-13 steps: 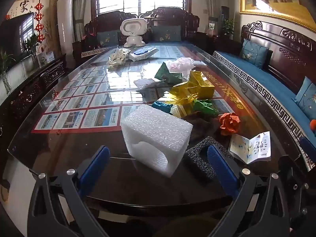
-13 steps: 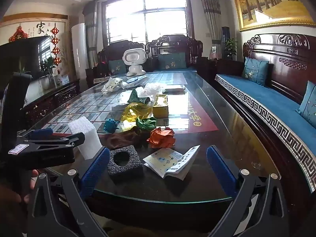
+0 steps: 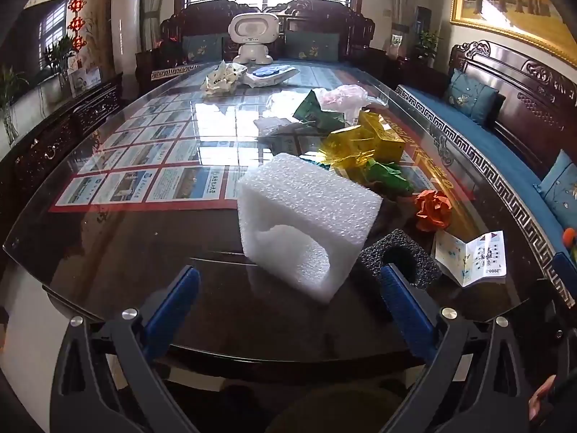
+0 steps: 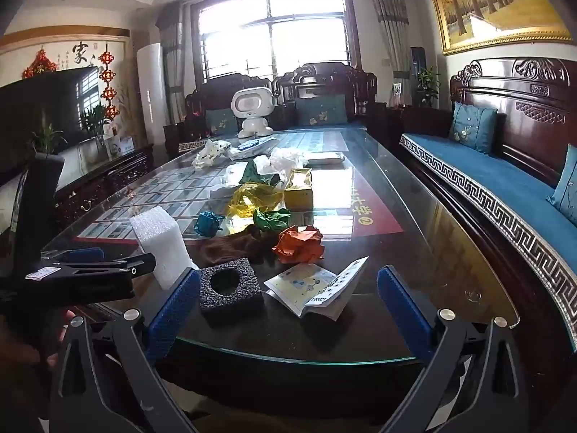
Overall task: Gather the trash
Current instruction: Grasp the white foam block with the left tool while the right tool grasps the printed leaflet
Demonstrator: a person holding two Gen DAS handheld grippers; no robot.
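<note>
White foam block (image 3: 306, 216) stands near front edge of table (image 3: 108, 238), now closer and larger between left gripper (image 3: 288, 281) fingers than a moment ago; not touched yet. Left jaws wide open. Right gripper (image 4: 288, 288) also wide open, hardly moved, facing black foam (image 4: 230, 288) and leaflet (image 4: 317, 285) at front edge. Crumpled papers lie further in, toward middle. Likely meaning: left approach to white foam under way, nothing collected yet.

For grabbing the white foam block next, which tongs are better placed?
Left. The left tongs are open with the white foam block just ahead between the fingers. The right tongs face the black foam and leaflet.
</note>
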